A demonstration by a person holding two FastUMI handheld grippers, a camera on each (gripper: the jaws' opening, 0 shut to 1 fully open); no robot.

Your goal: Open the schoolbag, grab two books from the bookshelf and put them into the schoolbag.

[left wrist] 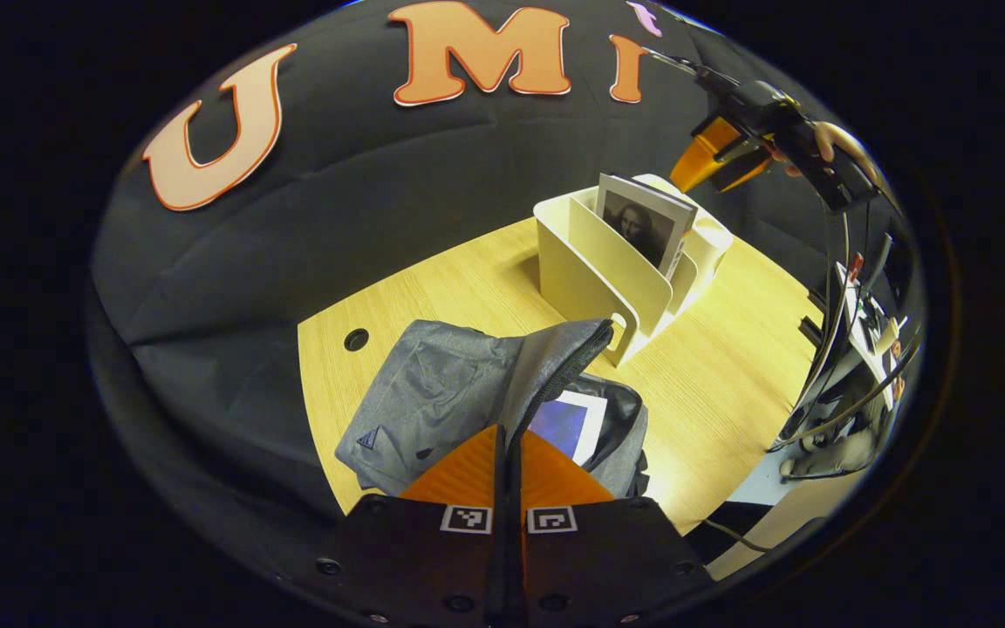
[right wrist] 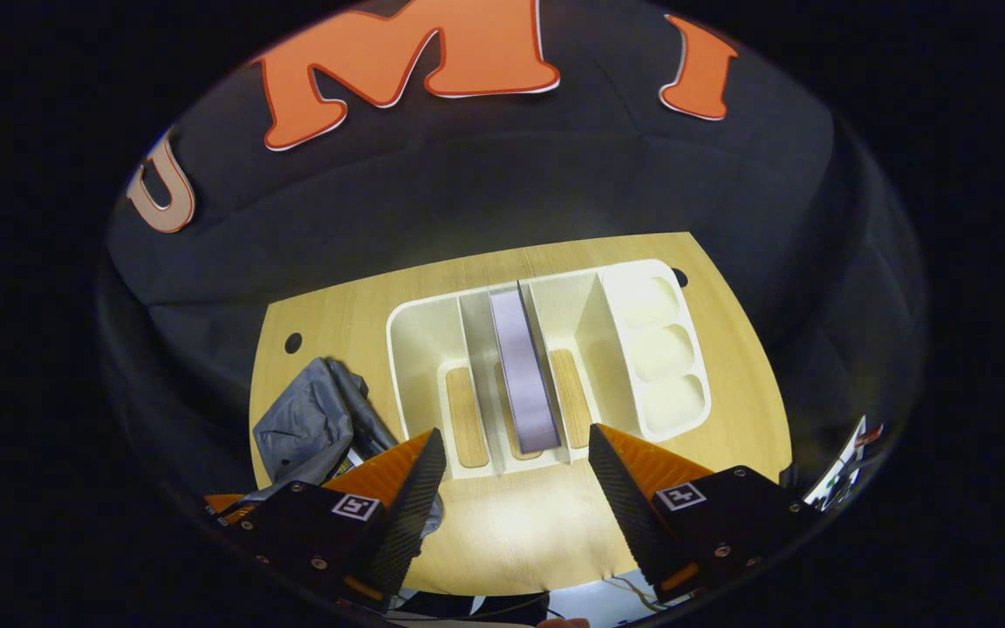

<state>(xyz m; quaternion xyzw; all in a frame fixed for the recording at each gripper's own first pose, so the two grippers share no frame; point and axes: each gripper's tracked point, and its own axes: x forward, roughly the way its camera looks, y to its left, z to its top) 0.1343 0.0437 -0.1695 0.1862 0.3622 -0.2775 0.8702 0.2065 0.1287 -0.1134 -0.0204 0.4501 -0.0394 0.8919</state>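
Note:
The grey schoolbag lies open on the wooden table, with a blue-and-white book inside it. My left gripper is shut on the raised zip edge of the bag's flap. A white bookshelf behind the bag holds one upright book with a portrait cover. In the left gripper view a hand holds my right gripper in the air above that book. In the right gripper view my right gripper is open, looking down on the book's top edge in the shelf's middle slot. The schoolbag lies to the left.
The shelf's right end has three small cup compartments. The table has a cable hole near its far left corner. A stand with cables rises beside the table's right edge. Bare table lies in front of the shelf.

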